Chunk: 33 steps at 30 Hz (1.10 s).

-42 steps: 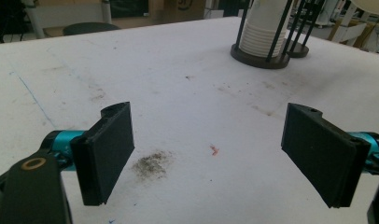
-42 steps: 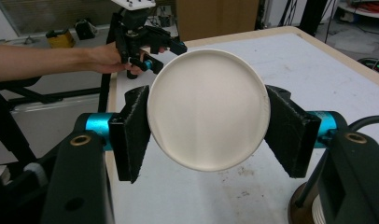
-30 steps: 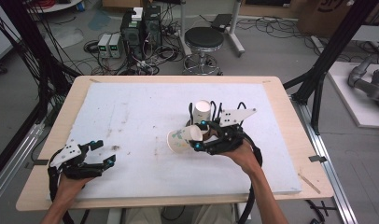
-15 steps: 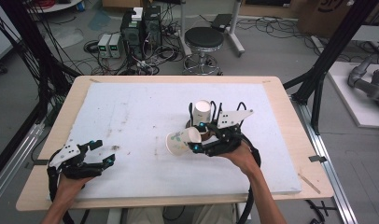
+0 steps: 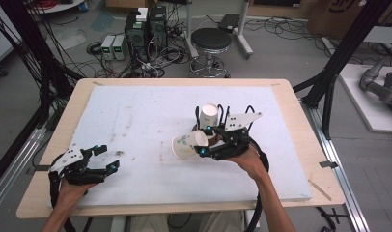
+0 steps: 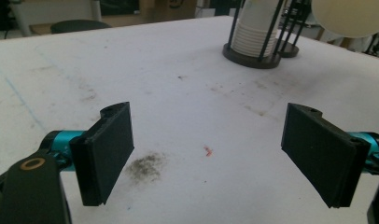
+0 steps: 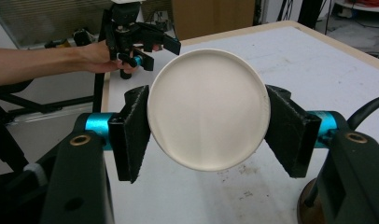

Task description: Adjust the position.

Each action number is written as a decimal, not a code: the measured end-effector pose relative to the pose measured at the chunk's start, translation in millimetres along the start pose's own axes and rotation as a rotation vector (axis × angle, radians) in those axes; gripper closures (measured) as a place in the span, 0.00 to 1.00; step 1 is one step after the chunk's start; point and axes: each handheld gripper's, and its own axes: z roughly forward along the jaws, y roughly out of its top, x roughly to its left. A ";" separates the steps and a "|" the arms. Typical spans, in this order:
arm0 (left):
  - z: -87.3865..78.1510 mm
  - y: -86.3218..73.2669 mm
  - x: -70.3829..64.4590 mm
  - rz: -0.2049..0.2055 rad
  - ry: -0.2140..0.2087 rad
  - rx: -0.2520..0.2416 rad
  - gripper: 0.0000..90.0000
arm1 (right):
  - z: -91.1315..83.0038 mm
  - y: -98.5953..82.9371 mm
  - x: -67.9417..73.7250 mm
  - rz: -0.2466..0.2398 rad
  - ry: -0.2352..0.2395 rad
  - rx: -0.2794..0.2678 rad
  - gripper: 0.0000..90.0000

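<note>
1. Holding a paper cup [image 5: 189, 145] on its side, your right gripper [image 5: 202, 141] has both jaws pressed against the cup's wall; in the right gripper view the cup's base [image 7: 207, 110] faces the camera, squeezed between the two black pads [image 7: 133, 132].
2. You carry that cup above the white foam board [image 5: 136, 111], near the middle of the table [image 5: 300, 125], with its open mouth turned toward your left side.
3. Just behind your right gripper stands the cup holder [image 5: 209, 118], a black wire rack with a stack of cups [image 6: 253, 35] inside it, upright on its round base.
4. Your left gripper [image 5: 103, 159] sits low over the board's near left corner, well apart from the cup, its jaws spread wide with nothing between them.
5. In the left gripper view you see a dark smudge [image 6: 145, 167] and a small red fleck [image 6: 208, 150] on the board between the parted pads.
</note>
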 end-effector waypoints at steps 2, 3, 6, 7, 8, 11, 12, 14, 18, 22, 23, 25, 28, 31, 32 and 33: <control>1.6 6.6 -1.4 0.013 -0.020 -0.008 0.19 | 0.3 0.0 -0.8 -0.002 0.006 -0.003 0.41; 1.6 6.6 -1.4 0.013 -0.020 -0.008 0.19 | 0.5 0.0 -1.0 -0.001 0.008 -0.003 0.41; 5.1 20.8 -4.4 0.042 -0.073 -0.008 0.19 | 1.5 0.5 -1.7 -0.007 0.013 -0.007 0.41; 5.1 20.8 -4.4 0.042 -0.073 -0.008 0.19 | 1.8 0.7 -1.6 -0.006 0.013 -0.008 0.41; 7.0 29.2 -5.8 0.060 -0.111 -0.003 0.19 | 2.0 1.1 -1.5 -0.008 0.018 -0.007 0.41; 9.0 37.8 -7.8 0.089 -0.154 0.007 0.19 | 2.7 1.6 -0.7 -0.005 0.025 -0.007 0.41; 9.8 41.6 -8.8 0.104 -0.168 0.005 0.19 | 2.9 1.8 -0.7 -0.009 0.026 -0.009 0.41; 13.1 51.7 -11.1 0.128 -0.210 0.002 0.19 | 3.4 2.1 -0.4 -0.009 0.031 -0.009 0.41; 19.4 62.5 -13.5 0.145 -0.257 -0.001 0.19 | 3.4 2.9 -0.8 -0.009 0.037 -0.022 0.41; 27.3 68.5 -14.3 0.150 -0.306 0.014 0.19 | 4.6 5.3 1.1 -0.014 0.046 -0.022 0.41; 29.9 70.0 -14.6 0.147 -0.313 0.017 0.19 | 4.6 5.3 1.1 -0.014 0.046 -0.022 0.41; 33.9 72.5 -15.1 0.145 -0.330 0.013 0.19 | 5.9 6.8 1.6 -0.023 0.050 -0.026 0.41; 41.2 76.5 -17.2 0.150 -0.358 0.021 0.19 | 7.5 9.2 2.8 -0.025 0.060 -0.028 0.41; 48.3 79.6 -20.7 0.158 -0.396 0.025 0.19 | 8.6 10.1 3.0 -0.027 0.064 -0.029 0.41; 50.9 80.5 -22.4 0.158 -0.407 0.023 0.19 | 9.9 10.8 3.3 -0.027 0.067 -0.033 0.41; 53.7 81.5 -23.9 0.159 -0.421 0.024 0.19 | 9.9 10.8 3.3 -0.027 0.067 -0.033 0.41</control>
